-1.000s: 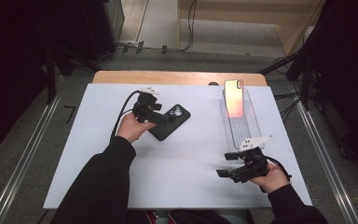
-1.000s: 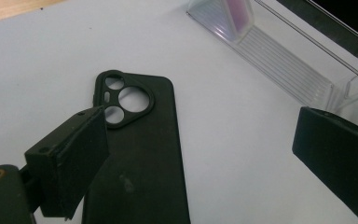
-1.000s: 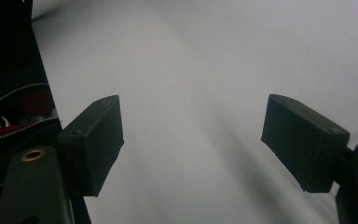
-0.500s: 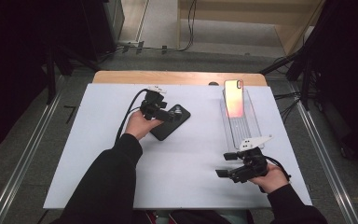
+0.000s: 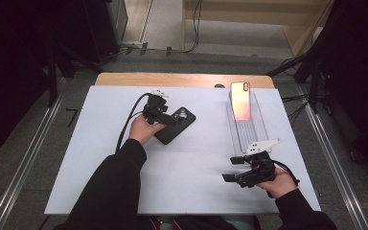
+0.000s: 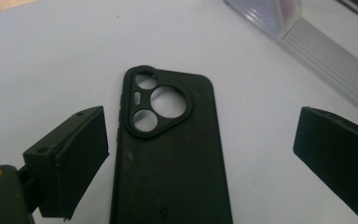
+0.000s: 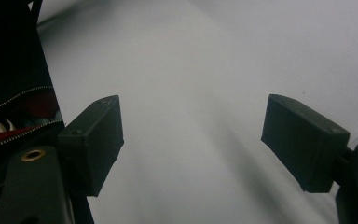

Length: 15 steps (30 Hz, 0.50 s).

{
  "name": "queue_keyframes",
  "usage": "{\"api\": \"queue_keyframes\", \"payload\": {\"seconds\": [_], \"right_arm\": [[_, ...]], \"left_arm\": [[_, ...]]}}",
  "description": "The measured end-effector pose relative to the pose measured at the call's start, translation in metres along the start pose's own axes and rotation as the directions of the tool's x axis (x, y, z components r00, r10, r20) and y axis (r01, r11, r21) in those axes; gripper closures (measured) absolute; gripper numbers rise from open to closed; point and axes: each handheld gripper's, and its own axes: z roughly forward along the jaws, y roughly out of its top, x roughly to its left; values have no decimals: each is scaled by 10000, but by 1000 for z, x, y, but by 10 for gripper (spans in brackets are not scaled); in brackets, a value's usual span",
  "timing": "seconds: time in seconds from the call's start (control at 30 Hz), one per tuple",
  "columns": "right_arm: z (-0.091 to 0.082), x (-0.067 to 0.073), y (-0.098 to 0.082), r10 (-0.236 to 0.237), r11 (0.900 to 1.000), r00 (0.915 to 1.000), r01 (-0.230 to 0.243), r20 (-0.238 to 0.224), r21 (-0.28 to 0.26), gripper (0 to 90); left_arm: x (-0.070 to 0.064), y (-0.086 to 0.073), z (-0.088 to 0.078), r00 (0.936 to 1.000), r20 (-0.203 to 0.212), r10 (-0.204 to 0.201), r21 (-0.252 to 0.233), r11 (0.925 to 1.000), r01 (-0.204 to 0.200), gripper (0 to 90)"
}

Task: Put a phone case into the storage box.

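Black phone case (image 6: 170,158) lies between open left gripper (image 6: 205,158) jaws, untouched.

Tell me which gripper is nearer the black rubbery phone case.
Left. The left gripper hangs right over the black phone case, jaws open astride it; the right gripper sits far off near the table's front edge.

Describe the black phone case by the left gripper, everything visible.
The black phone case looks like matte, soft plastic or rubber and is empty: the white table shows through its rounded-triangle camera surround with three round cutouts and a small slot. It lies flat, back up, angled on the table, left of the clear tray. The left gripper straddles it, open; its fingers sit either side, not pressing.
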Motion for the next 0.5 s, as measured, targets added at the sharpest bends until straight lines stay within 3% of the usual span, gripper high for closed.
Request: {"api": "queue_keyframes", "payload": {"seconds": [0.5], "right_arm": [[0,0,0,-7,10000,10000,7,7,52,187]], "left_arm": [[6,-21,14,9991,-385,-168,22,9999,169,35]]}}
